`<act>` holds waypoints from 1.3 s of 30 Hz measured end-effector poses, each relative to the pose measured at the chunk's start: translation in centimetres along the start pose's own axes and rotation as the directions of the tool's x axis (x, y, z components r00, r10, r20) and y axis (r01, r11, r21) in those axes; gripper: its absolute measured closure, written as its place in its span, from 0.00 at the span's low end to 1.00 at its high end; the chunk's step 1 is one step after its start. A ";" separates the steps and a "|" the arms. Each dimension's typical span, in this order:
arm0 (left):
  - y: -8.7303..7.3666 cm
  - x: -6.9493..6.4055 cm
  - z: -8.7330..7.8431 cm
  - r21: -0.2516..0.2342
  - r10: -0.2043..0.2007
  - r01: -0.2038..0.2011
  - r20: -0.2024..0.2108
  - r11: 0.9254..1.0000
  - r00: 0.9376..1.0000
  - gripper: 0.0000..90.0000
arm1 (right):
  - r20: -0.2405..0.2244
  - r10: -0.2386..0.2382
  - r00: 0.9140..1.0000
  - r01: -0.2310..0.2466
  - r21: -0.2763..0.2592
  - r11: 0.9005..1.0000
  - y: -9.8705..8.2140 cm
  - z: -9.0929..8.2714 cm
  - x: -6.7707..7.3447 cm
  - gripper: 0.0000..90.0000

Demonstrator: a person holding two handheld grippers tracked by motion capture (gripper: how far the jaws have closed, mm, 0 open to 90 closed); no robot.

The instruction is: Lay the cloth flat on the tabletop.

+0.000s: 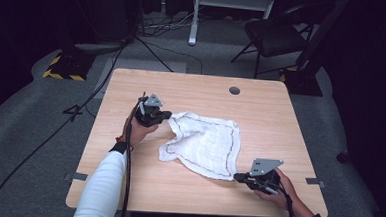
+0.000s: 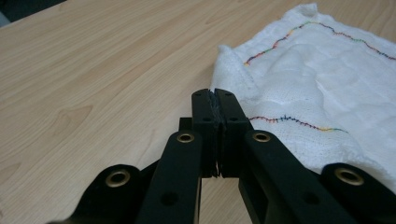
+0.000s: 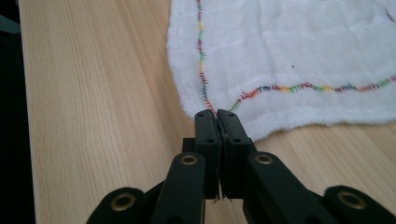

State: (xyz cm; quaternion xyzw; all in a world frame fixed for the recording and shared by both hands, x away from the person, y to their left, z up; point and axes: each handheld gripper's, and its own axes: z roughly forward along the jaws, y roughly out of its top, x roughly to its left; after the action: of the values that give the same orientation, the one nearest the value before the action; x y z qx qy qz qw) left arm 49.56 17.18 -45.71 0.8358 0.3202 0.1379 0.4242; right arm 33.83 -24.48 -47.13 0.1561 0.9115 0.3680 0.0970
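so there's a white cloth [image 1: 204, 144] lying rumpled about mid-table on a light wood table [image 1: 127, 185], with a wavy line of multicoloured stitching running just inside its edges. it's not flat, the far-left part is drawn up into a narrow tail and the near-left edge is bunched up.

left gripper [image 1: 166, 115] sits at that far-left corner. the person's left hand [image 1: 139, 130] is wrapped round the body from below, forearm in a white sleeve [image 1: 102, 184] coming up from the bottom edge and angled a bit inward, with the gripper pointing across towards the right side of the table. in the left gripper view the two black jaws are pressed together with a thin bit of white fabric pinched between the tips, so the left gripper [image 2: 214, 95] is clenched on the cloth [image 2: 322, 79] corner.

right gripper [image 1: 238, 177] is at the near-right corner, pointing left and lying low and roughly level over the table. right hand [image 1: 277, 188] holds it from behind, wrist coming in from the bottom right corner with a dark cuff showing. in the right gripper view the right gripper [image 3: 216, 113] has its jaws closed tight right at the cloth [image 3: 289, 56] corner where the two stitch lines meet; the tips look to have the very edge nipped between them.

so the two grippers are on opposite corners, well apart. each has a cable [image 1: 126, 185] trailing back along the arm and a grey three-cornered plate on top.
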 end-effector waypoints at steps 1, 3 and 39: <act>-0.1 0.3 0.0 0.008 -0.008 0.008 -0.002 1.000 1.000 0.98 | 0.003 0.004 1.000 -0.004 0.001 1.000 -0.3 -0.3 -0.2 0.98; -0.5 0.7 -0.1 0.018 -0.024 0.024 -0.013 1.000 1.000 0.98 | 0.017 0.013 1.000 -0.013 0.003 1.000 -0.9 -0.8 -0.4 0.98; -3.3 -10.8 0.3 0.229 0.136 -0.172 0.164 0.958 0.977 0.37 | 0.264 0.184 0.947 -0.175 -0.058 0.983 1.9 1.9 -7.1 0.62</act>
State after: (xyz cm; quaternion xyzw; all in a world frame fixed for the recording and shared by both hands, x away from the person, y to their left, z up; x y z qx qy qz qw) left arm 40.15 11.41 -48.03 0.9115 0.2364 0.0686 0.3296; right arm 41.38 -24.46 -46.69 0.2850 0.8657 0.3661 0.1880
